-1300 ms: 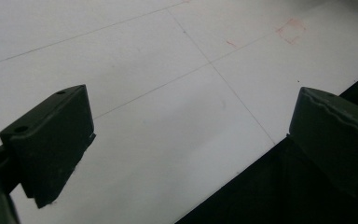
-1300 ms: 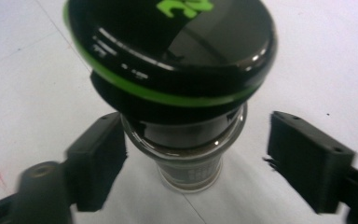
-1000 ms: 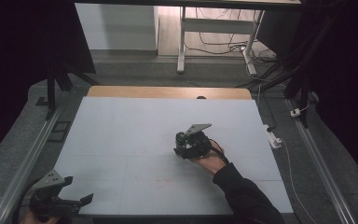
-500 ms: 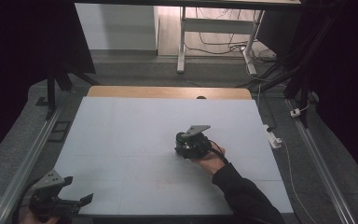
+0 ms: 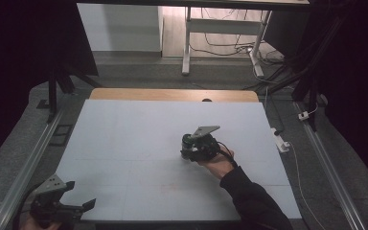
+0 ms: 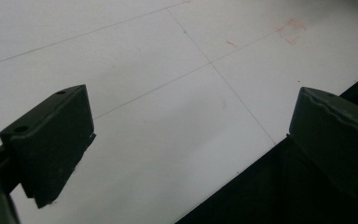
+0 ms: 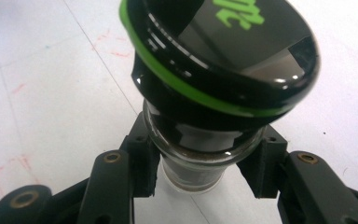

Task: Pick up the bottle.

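Right claw (image 7: 200, 179) clamped on jar (image 7: 205, 140) neck, mid-worktop (image 5: 139, 139). Left claw (image 6: 186, 140) wide open, idle at near-left edge. Keep jar upright, grip firm; glass likely slippery.

**Where we are standing on the table**

We are holding the black-capped, green-ringed glass jar (image 7: 209, 93) between the right gripper (image 5: 191, 151)'s jaws, right of centre on the pale flat table (image 5: 139, 143). We are keeping the left gripper (image 5: 76, 207) at its near left edge, well apart.
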The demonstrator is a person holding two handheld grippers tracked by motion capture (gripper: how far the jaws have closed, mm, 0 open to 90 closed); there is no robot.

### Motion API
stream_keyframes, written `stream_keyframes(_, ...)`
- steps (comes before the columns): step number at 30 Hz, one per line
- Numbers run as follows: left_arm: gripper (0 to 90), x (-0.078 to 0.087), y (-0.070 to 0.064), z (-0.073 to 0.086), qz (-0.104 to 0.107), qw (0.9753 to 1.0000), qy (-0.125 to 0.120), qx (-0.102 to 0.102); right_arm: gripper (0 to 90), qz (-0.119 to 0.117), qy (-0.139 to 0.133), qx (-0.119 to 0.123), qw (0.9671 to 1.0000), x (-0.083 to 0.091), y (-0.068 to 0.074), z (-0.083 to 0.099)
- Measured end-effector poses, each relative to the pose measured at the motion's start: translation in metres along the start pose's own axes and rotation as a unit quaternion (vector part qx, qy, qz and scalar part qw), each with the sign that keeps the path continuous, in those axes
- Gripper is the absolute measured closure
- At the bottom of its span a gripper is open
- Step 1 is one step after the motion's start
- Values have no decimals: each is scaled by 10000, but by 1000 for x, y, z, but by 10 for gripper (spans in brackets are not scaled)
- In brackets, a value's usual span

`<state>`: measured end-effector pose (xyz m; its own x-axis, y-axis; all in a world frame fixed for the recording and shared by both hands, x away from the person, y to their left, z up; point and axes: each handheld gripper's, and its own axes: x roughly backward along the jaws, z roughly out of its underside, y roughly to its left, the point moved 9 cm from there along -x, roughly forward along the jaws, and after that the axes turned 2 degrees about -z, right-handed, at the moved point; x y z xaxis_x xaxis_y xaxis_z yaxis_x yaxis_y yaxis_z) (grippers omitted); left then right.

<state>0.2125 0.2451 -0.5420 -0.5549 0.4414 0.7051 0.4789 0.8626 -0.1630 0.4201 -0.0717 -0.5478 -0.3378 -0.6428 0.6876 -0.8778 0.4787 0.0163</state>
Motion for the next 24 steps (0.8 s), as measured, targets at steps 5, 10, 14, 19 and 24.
stream_keyframes(5, 8, 0, 0, 0, 1, 10000, 2, 1, 531, -49, -2, 36, 10000, 4, 4, -4)
stream_keyframes(10, 9, 0, 0, 0, -2, 10000, 4, -2, 530, -127, 27, 57, 9999, 6, 9, -9)
stream_keyframes(14, 9, 0, 0, 0, -2, 10000, 7, -3, 530, -245, 21, 21, 9997, 9, 15, -14)
stream_keyframes(19, 9, 0, 0, 0, -6, 10000, 9, -6, 530, -306, 48, 153, 9994, 12, 22, -19)
stream_keyframes(24, 9, 0, 0, 0, -4, 10000, 12, -9, 530, -352, 113, 334, 9988, 14, 29, -22)
